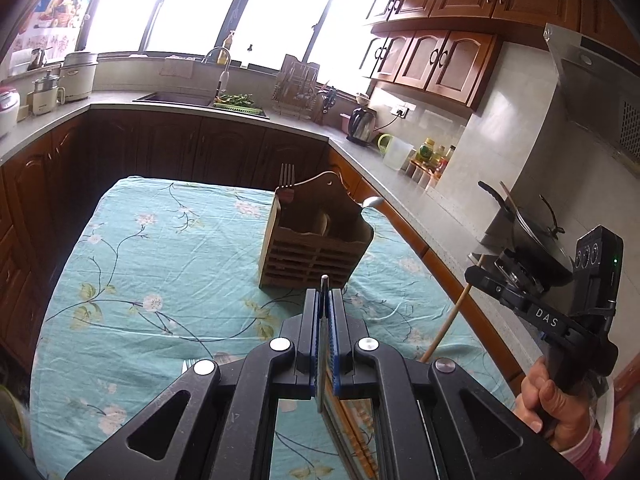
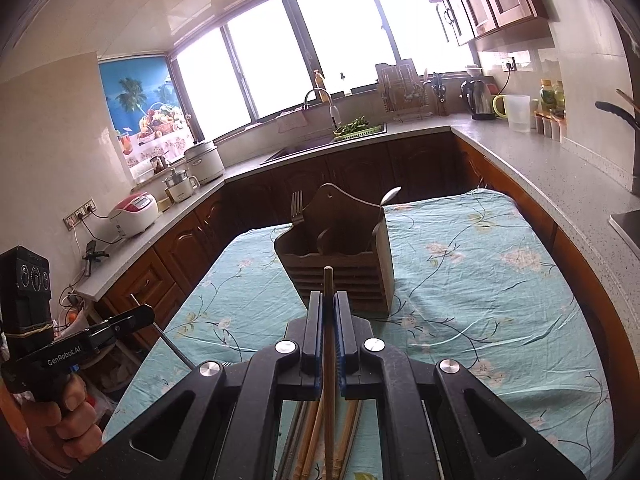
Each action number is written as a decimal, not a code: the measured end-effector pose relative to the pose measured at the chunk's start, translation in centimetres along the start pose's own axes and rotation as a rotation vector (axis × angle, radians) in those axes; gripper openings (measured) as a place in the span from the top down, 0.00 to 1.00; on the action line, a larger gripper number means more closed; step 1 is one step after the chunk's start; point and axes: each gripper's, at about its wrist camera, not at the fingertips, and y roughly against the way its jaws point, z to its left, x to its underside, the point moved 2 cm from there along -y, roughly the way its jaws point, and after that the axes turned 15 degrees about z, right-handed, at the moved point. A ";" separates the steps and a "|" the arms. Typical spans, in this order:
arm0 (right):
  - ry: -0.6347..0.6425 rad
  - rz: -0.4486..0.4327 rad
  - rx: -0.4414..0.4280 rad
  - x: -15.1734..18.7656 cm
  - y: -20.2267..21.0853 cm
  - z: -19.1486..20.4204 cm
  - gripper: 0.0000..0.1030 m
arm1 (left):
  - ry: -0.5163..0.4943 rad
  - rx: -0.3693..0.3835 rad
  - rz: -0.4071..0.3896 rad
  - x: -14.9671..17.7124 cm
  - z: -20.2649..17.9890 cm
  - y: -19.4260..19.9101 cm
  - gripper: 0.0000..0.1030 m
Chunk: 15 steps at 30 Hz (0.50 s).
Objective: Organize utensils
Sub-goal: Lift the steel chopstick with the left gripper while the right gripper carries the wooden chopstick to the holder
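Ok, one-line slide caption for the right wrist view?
Right gripper shut on a wooden chopstick, facing the wooden utensil holder with fork and spoon.

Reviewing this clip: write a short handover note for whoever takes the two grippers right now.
Left gripper: shut on a thin metal utensil.
Right gripper: shut on a wooden chopstick.
Wooden holder stands on the floral tablecloth, ahead of both grippers.
Done: a fork and a spoon already stand in the holder.
Left: drop both held pieces in; more chopsticks lie below the right gripper.
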 end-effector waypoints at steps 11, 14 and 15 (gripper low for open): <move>-0.002 -0.061 0.009 -2.7 0.7 -0.4 0.95 | -0.009 0.010 -0.045 -2.7 0.4 -0.4 0.98; 0.001 -0.087 0.011 -3.8 0.9 -0.5 0.95 | -0.012 0.007 -0.064 -3.8 0.5 -0.6 0.98; 0.003 -0.095 0.011 -4.2 1.0 -0.5 0.95 | -0.011 0.006 -0.070 -4.2 0.7 -0.7 0.98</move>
